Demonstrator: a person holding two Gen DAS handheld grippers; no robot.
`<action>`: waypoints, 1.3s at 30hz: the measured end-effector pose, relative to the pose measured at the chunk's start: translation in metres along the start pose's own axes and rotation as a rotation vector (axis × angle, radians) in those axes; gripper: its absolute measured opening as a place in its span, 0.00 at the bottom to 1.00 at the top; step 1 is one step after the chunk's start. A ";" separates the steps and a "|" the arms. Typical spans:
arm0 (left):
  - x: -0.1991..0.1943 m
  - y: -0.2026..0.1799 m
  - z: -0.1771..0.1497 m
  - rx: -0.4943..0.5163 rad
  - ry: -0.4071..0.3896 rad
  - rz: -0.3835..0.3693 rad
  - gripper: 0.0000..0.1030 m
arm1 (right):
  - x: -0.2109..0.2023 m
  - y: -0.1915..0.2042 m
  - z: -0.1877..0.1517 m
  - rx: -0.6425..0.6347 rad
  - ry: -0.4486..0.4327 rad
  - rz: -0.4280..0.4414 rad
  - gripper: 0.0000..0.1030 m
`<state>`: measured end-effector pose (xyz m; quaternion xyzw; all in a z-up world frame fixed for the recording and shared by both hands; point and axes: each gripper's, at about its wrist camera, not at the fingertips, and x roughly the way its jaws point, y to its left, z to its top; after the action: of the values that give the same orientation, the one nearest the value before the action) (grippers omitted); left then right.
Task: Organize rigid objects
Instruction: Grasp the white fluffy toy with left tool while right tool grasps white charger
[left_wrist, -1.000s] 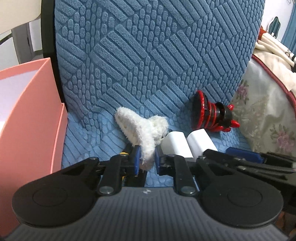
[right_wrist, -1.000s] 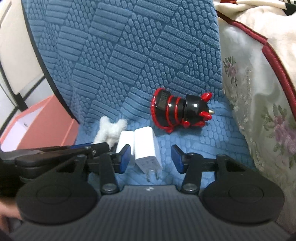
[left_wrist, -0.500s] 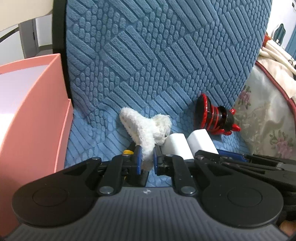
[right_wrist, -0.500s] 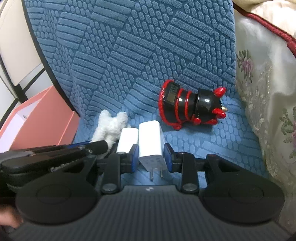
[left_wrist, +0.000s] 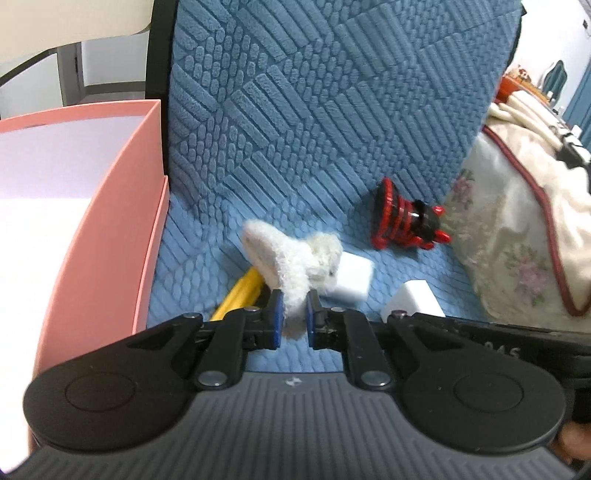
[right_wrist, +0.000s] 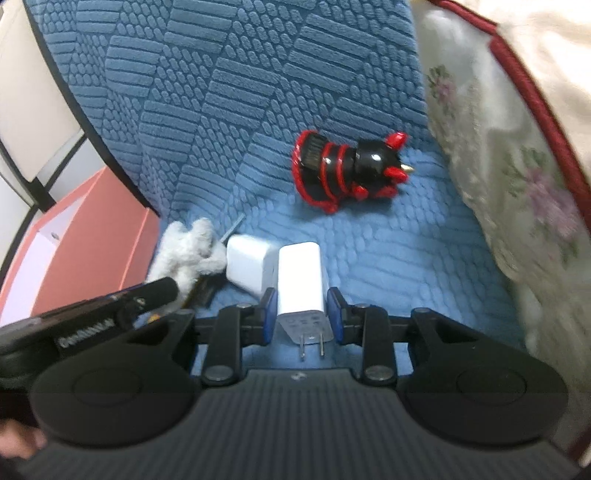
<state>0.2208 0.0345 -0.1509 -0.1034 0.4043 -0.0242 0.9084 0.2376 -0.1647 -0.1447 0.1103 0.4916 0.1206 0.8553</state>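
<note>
Fluffy white plush toy (left_wrist: 295, 258), glossy plastic charger (right_wrist: 300, 277), ribbed blue cushion (left_wrist: 314, 110)

Left claw (left_wrist: 293, 317): angled downward, blue pads (left_wrist: 276, 318) closed tight on the white plush toy (left_wrist: 295, 266). Right claw (right_wrist: 301, 315): angled downward, pads (right_wrist: 269, 315) pressed against both sides of the white charger (right_wrist: 301, 280), prongs toward the camera. Right claw body visible at the left claw's right side; left claw body at the right claw's left side. Fingertip of a hand (left_wrist: 574, 441) at the lower right edge.
</note>
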 end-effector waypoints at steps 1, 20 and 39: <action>-0.006 -0.002 -0.004 0.005 -0.003 -0.001 0.14 | -0.003 0.002 -0.003 -0.010 0.006 -0.017 0.32; -0.066 -0.015 -0.079 0.012 0.120 -0.069 0.14 | -0.062 0.012 -0.064 0.047 0.047 -0.111 0.32; -0.036 -0.015 -0.074 -0.030 0.181 -0.113 0.61 | -0.032 -0.005 -0.061 0.146 0.128 -0.078 0.38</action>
<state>0.1425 0.0117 -0.1691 -0.1370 0.4787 -0.0784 0.8637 0.1693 -0.1750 -0.1505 0.1453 0.5568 0.0580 0.8158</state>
